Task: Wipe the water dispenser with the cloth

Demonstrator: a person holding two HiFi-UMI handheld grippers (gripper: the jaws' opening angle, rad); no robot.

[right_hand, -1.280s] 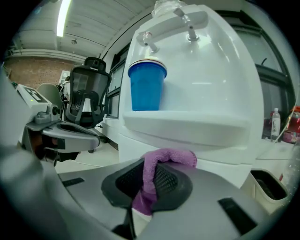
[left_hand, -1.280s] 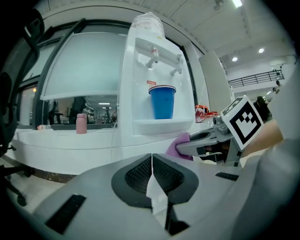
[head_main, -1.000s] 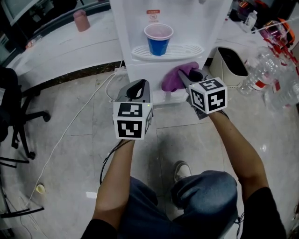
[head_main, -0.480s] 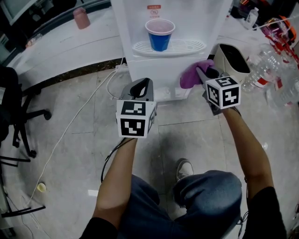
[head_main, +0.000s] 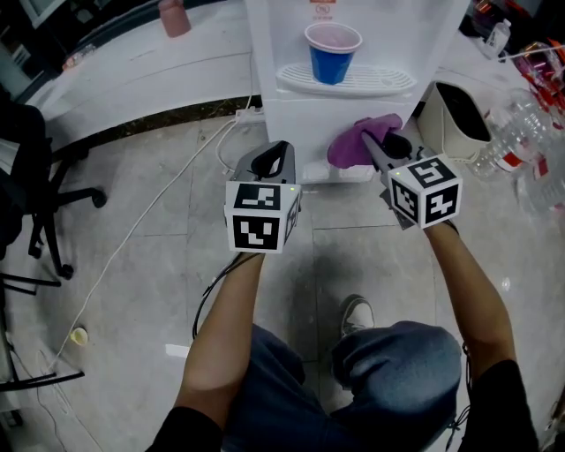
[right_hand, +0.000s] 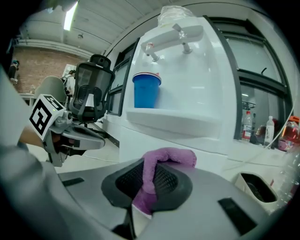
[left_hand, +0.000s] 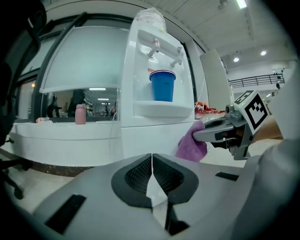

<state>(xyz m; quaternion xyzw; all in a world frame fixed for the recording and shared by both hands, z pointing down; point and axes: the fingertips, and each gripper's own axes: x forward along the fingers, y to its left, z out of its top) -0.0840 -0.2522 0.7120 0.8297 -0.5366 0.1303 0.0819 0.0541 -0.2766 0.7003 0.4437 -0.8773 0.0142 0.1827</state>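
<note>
Blue cup (head_main: pixel 333 55), pink bottle (head_main: pixel 174 18) on counter (head_main: pixel 150 75), black office chair (head_main: pixel 31 168), cream bin (head_main: pixel 450 146)

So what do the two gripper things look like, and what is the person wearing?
The left gripper and the right gripper are both grey with black ribbed pads. Each carries a white cube with black square markers. A black cable hangs from the left one. The person wears dark short sleeves, blue jeans and a light shoe.
</note>
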